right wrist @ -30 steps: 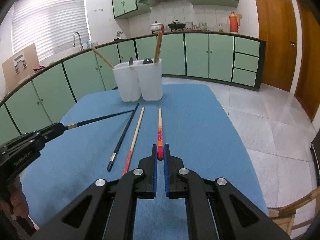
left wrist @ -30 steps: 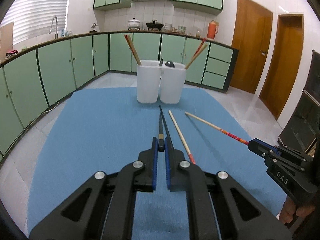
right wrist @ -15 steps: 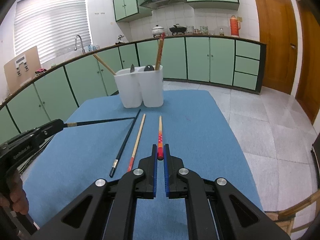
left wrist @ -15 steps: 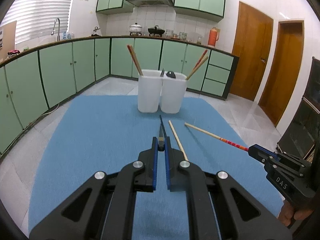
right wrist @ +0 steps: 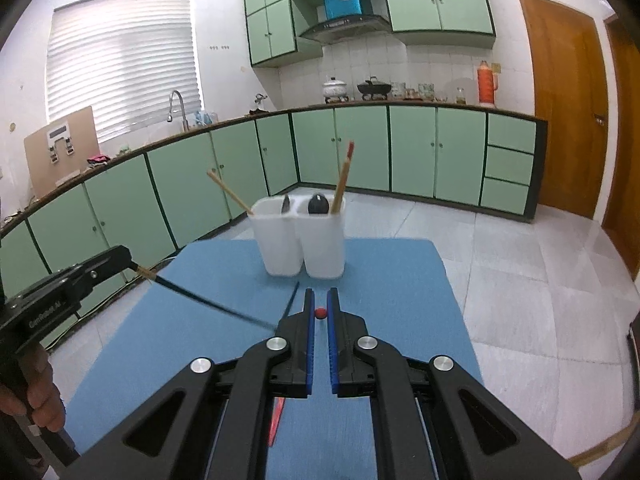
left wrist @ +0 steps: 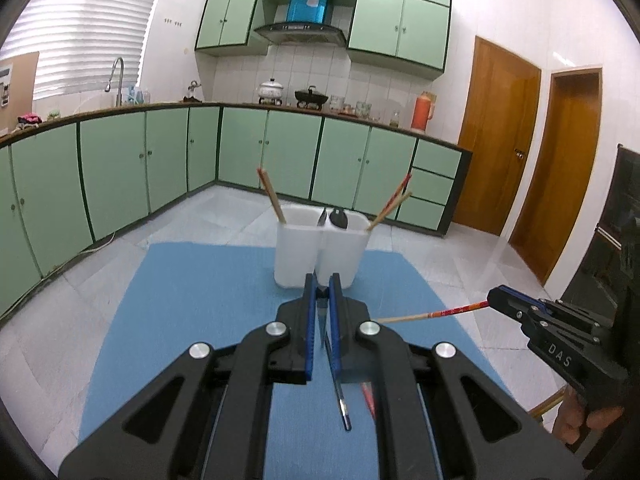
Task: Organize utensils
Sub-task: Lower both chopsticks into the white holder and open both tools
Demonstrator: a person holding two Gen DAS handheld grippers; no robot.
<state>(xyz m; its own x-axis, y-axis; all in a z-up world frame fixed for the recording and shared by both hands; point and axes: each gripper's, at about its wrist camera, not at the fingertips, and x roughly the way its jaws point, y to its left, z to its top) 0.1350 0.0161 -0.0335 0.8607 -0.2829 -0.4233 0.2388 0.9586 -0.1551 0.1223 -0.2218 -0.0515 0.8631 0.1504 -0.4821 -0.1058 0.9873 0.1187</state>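
Ahead of both claws, two white bins [left wrist: 320,254] stand touching side by side on the blue mat [left wrist: 200,300]. Seen from the left claw [left wrist: 321,294], the left bin holds a wooden chopstick [left wrist: 272,196] that leans up and to the left, and a dark utensil tip shows at its inner rim. The right bin holds a black spoon [left wrist: 338,218] near its inner rim and two chopsticks [left wrist: 390,204], one red-patterned, that lean up and to the right. The left claw is closed on the end of a black chopstick [right wrist: 208,302]; in the right view its long axis runs from that claw's tips down and to the right, with the free end low above the mat just left of the right claw [right wrist: 320,306]. The right claw is closed on the red end of a red-patterned chopstick [left wrist: 432,314]; in the left view it runs almost level from that claw's tips toward the left claw, the pale wooden end pointing left. Under the left claw a second black chopstick [left wrist: 342,404] lies on the mat, its long axis roughly along the fingers, and beside it to the right a red-tipped one [left wrist: 368,398] shows partly. A hand [right wrist: 38,400] holds the left claw's handle.
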